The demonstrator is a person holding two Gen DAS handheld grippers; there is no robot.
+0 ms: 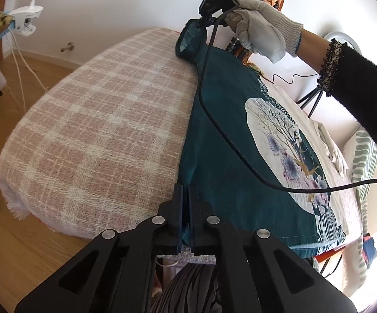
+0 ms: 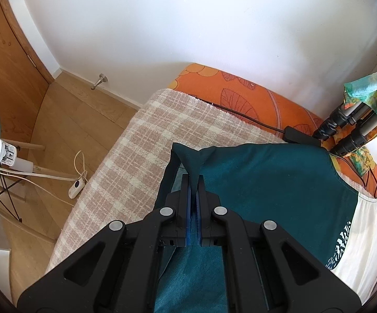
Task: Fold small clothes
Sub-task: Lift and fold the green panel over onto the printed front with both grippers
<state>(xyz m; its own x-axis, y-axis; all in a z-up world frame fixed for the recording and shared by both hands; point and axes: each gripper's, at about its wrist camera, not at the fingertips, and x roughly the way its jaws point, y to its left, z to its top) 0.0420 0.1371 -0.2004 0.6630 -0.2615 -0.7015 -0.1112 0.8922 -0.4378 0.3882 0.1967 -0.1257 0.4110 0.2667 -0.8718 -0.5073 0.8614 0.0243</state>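
- Two corners of the teal shirt (image 1: 225, 140) are being pinched, one in each claw; the garment is lying flat on the plaid blanket (image 1: 97, 130), stretching rightward from both.
- The left gripper (image 1: 187, 195) is clamping the near hem edge, jaws nearly closed on cloth.
- The right gripper (image 2: 194, 187), gloved hand (image 1: 261, 28) behind it, is nipping the far sleeve tip, lifted.
- The held edge is running straight ahead of the left claw; judging by this, the fold goes rightward across the print.

No text, label, brand, number or sign could be read in either view; the teal shirt (image 1: 230, 140) bore only a floral tree print, centre right
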